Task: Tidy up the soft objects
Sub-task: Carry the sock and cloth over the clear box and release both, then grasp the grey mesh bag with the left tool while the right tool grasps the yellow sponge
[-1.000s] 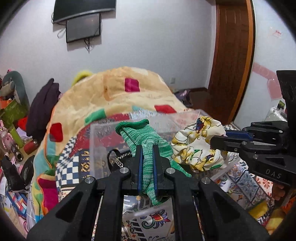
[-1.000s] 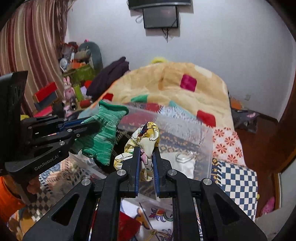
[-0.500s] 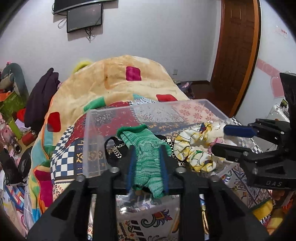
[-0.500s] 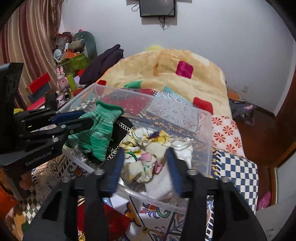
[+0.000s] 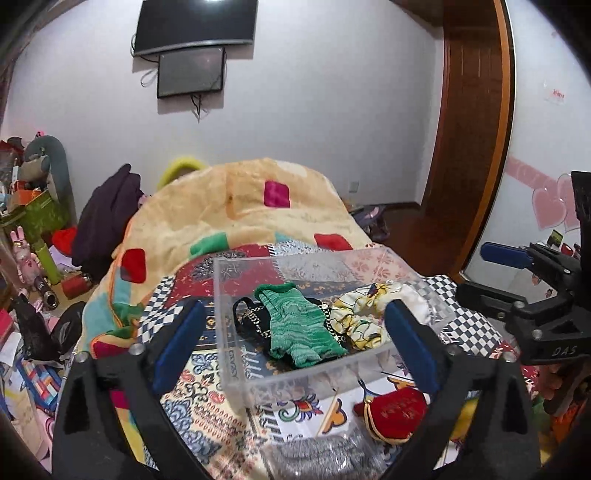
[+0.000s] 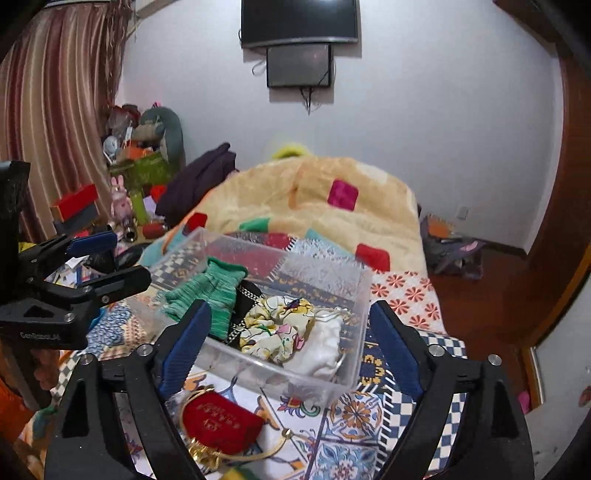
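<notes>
So your left gripper (image 5: 291,347) and right gripper (image 6: 284,345) both hang spread wide, holding nothing. Just past them, the green glove (image 5: 301,330) and floral scrunchie (image 6: 277,328) lie side by side in the clear bin (image 6: 354,295) on the bed (image 5: 236,206).

Dim, soft light; fisheye-warped edges

Both wrist cameras look forward and slightly down from close above the bed (image 5: 236,206), side by side, sharing the clear plastic bin (image 5: 236,354) and the wall-mounted television (image 6: 299,22).
</notes>
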{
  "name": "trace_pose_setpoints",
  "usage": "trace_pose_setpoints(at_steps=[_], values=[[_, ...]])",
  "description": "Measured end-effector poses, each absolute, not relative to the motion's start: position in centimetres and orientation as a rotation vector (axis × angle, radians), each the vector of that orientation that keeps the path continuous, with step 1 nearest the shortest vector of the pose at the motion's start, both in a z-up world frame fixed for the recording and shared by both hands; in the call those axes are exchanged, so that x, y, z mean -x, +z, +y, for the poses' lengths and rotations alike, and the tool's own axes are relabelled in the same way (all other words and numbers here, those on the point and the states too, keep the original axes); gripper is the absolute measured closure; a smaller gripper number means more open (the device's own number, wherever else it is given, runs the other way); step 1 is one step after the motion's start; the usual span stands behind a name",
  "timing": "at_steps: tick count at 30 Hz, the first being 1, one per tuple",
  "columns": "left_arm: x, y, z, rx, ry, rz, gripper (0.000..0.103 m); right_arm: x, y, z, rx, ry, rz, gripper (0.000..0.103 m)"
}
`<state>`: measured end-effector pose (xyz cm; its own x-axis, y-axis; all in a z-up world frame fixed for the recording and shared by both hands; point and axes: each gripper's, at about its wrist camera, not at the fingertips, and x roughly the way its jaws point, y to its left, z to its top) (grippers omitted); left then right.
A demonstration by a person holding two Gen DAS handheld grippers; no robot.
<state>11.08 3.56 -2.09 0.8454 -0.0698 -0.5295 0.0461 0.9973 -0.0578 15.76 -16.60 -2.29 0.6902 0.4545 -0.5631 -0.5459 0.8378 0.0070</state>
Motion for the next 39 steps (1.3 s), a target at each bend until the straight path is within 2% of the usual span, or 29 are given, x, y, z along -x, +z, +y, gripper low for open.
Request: trace_pose_setpoints(at_steps=[10, 23, 26, 31, 33, 35, 39], values=[[-6.8, -3.5, 3.7, 0.032, -0.067, 0.615, 0.002, -11.7, -3.4, -18.0, 0.163, 0.582, 0.597, 0.011], [-5.0, -10.8, 2.9, 0.083, -0.085, 0.802, 0.002, -9.7, -9.9, -18.0, 0.183, 0.596, 0.796, 0.012], [-5.3, -11.8, 2.3, 0.074, -0.086, 0.831, 0.002, -9.7, -10.7, -18.5, 0.160, 0.601, 0.831, 0.023], [-5.6, -12.7, 1.9, 0.069, -0.081, 0.849, 0.002, -9.8, -11.4, -18.9, 0.119, 0.619, 0.872, 0.054], [-5.5, -12.8, 1.7, 0.063, -0.085, 0.846, 0.005, -9.7, -11.6, -18.8, 0.114, 0.627, 0.879, 0.066], [-5.6, -12.9, 1.7, 0.061, -0.106, 0.854, 0.018, -9.6, -11.6, -18.9, 0.109, 0.634, 0.880, 0.068], [-5.4, -12.9, 1.5, 0.074, -0.143, 0.852, 0.030, -9.3, -11.2, -19.1, 0.098, 0.637, 0.858, 0.071]])
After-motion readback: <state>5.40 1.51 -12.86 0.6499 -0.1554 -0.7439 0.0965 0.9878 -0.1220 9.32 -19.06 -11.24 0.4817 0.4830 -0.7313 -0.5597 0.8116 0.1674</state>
